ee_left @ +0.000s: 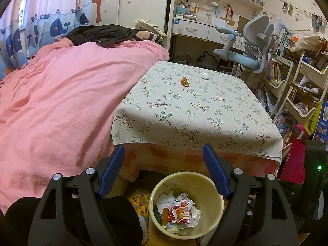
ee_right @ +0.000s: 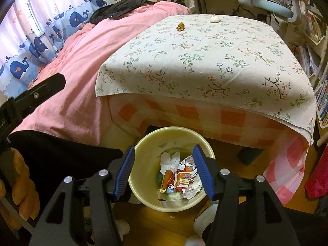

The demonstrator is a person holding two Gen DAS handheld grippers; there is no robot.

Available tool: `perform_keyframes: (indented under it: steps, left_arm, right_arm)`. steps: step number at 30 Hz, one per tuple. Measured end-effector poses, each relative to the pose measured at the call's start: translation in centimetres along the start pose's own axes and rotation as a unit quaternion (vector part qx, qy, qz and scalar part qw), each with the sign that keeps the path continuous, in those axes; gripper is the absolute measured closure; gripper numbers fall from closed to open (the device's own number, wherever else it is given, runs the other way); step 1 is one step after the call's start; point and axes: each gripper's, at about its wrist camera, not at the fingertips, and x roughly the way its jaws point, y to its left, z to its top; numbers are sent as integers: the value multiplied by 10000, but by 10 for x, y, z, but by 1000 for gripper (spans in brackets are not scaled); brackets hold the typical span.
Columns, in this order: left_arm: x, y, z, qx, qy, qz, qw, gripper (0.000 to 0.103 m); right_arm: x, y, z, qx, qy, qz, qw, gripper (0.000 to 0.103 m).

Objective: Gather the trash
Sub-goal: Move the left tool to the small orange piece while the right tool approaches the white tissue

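Note:
A cream bin (ee_left: 213, 186) (ee_right: 143, 192) stands on the floor in front of the table and holds crumpled wrappers and paper (ee_left: 180, 209) (ee_right: 180, 176). On the far part of the floral tablecloth (ee_left: 194, 112) (ee_right: 205, 61) lie a small brown scrap (ee_left: 184, 81) (ee_right: 180, 27) and a white paper wad (ee_left: 205, 75) (ee_right: 214, 19). My left gripper (ee_left: 164, 153) is open and empty above the bin's near side. My right gripper (ee_right: 164, 153) is open and empty over the bin.
A pink bed (ee_left: 61, 102) (ee_right: 78, 61) runs along the left of the table. A blue desk chair (ee_left: 246, 47), a desk and crowded book racks (ee_left: 297, 86) stand at the back and right. Part of the left gripper's body (ee_right: 41, 94) shows at the left.

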Motion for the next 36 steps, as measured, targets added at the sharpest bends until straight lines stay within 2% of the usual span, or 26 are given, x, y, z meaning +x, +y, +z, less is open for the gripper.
perform_keyframes:
  steps: [5, 10, 17, 21, 26, 36]
  left_arm:
    - [0, 2, 2, -19, -21, 2, 10000, 25]
    - [1, -1, 14, 38, -175, 52, 9998, 22]
    - [20, -2, 44, -24, -191, 27, 9998, 21]
    - [37, -8, 67, 38, -254, 30, 9997, 21]
    - [72, -16, 98, 43, -205, -33, 9998, 21]
    - [174, -39, 154, 18, 203, -84, 9998, 21]
  right_arm:
    - [-6, -2, 3, 60, -166, -41, 9998, 45]
    - [-21, -2, 14, 29, -587, -178, 9981, 41]
    - [-36, -19, 47, 160, -988, -333, 9944, 40]
    - [-32, -31, 79, 167, -1088, -409, 9931, 40]
    - [-24, -45, 119, 149, -1203, -462, 9916, 40]
    - [17, -86, 193, 373, -1312, -632, 9886, 40]
